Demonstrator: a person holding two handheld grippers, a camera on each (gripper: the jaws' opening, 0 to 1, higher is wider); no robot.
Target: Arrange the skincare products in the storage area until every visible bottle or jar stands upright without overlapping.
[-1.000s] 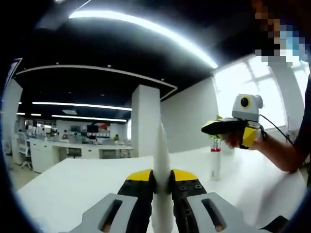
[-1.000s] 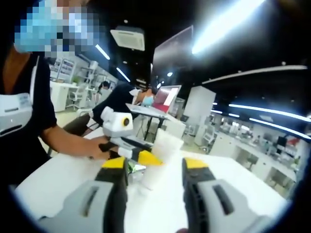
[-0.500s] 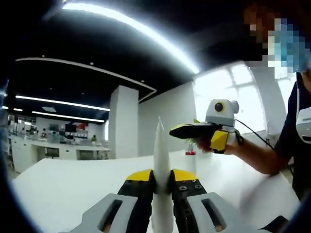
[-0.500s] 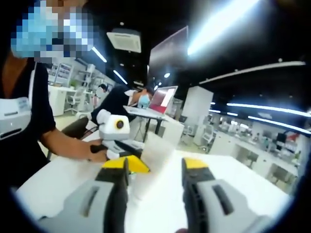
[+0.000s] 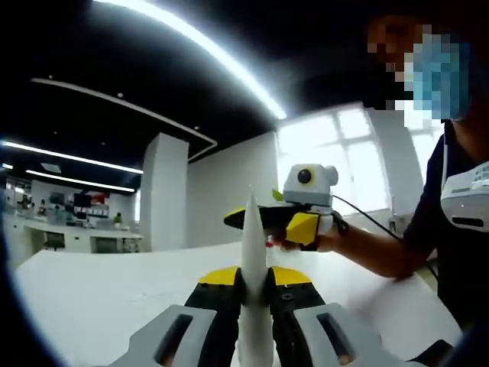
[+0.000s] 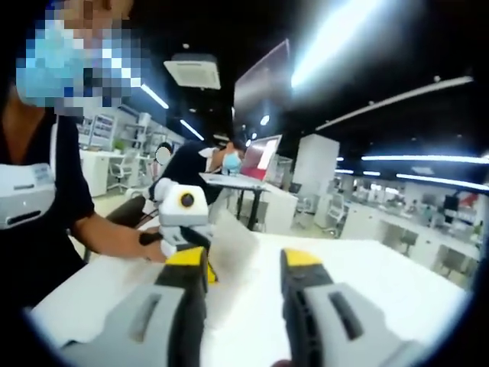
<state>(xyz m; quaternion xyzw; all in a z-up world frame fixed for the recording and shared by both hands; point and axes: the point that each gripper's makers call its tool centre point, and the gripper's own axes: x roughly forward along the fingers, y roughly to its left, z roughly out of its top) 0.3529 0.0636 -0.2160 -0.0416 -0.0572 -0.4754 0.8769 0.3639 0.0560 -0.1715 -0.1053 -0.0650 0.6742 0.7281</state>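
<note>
A white skincare tube [image 5: 254, 252] stands with its flat crimped end up between the jaws of my left gripper [image 5: 254, 281], which is shut on it. Just behind the tube's tip, my right gripper [image 5: 238, 219] hangs level above the white table [image 5: 92, 290], held by a hand [image 5: 330, 243]. In the right gripper view, my right gripper [image 6: 243, 264] is open with nothing between its jaws. The tube [image 6: 233, 245] and the left gripper [image 6: 200, 264] lie close beside its left jaw.
The person holding both grippers stands at the table's side, with an arm [image 5: 382, 256] reaching over it. Beyond the table [image 6: 367, 275] another person [image 6: 200, 164] sits at a desk with a pink laptop [image 6: 258, 157]. A white pillar [image 5: 164, 191] and office desks lie far off.
The right gripper has come closer to the held tube, from the right side of the left gripper view to just behind the tube tip. In the right gripper view the tube sits nearer the left jaw.
</note>
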